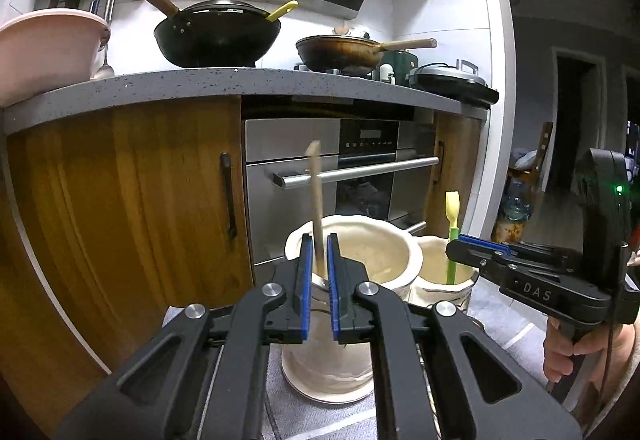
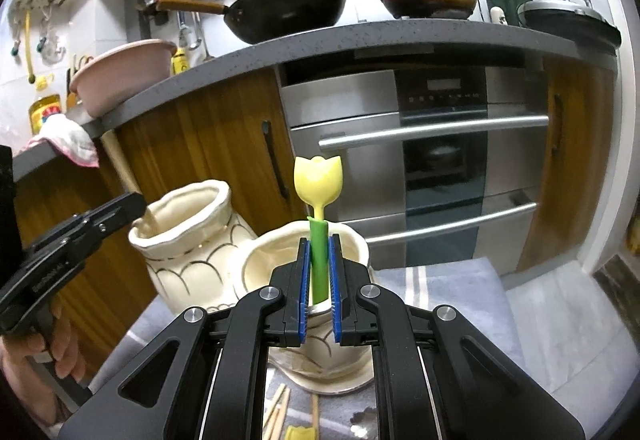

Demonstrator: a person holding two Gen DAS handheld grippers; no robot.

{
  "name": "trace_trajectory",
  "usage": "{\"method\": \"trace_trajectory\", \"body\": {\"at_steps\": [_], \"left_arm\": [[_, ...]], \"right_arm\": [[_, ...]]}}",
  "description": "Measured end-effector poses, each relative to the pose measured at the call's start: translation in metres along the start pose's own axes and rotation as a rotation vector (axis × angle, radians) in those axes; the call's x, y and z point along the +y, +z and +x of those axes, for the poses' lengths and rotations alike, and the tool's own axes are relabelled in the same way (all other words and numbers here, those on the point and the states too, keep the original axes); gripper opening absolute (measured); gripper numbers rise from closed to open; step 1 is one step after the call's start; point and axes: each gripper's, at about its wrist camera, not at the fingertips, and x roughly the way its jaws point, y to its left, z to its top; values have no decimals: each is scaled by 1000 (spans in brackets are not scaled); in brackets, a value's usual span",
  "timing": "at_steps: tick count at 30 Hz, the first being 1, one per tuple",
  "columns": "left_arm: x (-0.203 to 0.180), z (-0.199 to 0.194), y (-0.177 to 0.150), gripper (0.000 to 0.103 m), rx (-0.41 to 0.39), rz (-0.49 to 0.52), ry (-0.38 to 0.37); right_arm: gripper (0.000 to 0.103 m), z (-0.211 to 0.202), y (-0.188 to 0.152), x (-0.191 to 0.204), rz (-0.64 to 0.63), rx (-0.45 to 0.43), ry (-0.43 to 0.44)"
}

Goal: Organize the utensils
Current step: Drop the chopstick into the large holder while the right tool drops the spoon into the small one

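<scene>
between the right gripper point(image 2: 319, 272) pads, green utensil point(image 2: 319, 260)

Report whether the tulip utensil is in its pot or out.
In: tulip utensil stands upright, stem dipping inside the cream pot, right gripper clamped on it.

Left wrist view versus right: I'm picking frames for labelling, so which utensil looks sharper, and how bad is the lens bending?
Left wrist view: the wooden utensil is smeared and pale, especially at its top. Right wrist view: the tulip-shaped utensil is crisp. Both views: strong fisheye bending curves the countertop and black corners frame the image.
</scene>
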Motion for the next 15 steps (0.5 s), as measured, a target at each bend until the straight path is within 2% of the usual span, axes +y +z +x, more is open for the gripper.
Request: {"method": "trace_trajectory", "body": {"at_steps": [2, 7, 11, 12, 15], "left_arm": [[0, 0, 0, 13, -1, -2, -1], [0, -2, 1, 33, -10, 3, 15], [1, -4, 2, 37, -15, 1, 23], [1, -5, 2, 37, -14, 1, 24], [2, -5, 2, 38, -10, -2, 27]], "right_arm": [[10, 0, 0, 0, -5, -1, -4], [10, 0, -2, 0, -4, -1, -8], [12, -1, -1, 0, -6, -4, -14], [18, -2, -1, -1, -5, -5, -14], [24, -4, 0, -2, -2, -16, -16]]}}
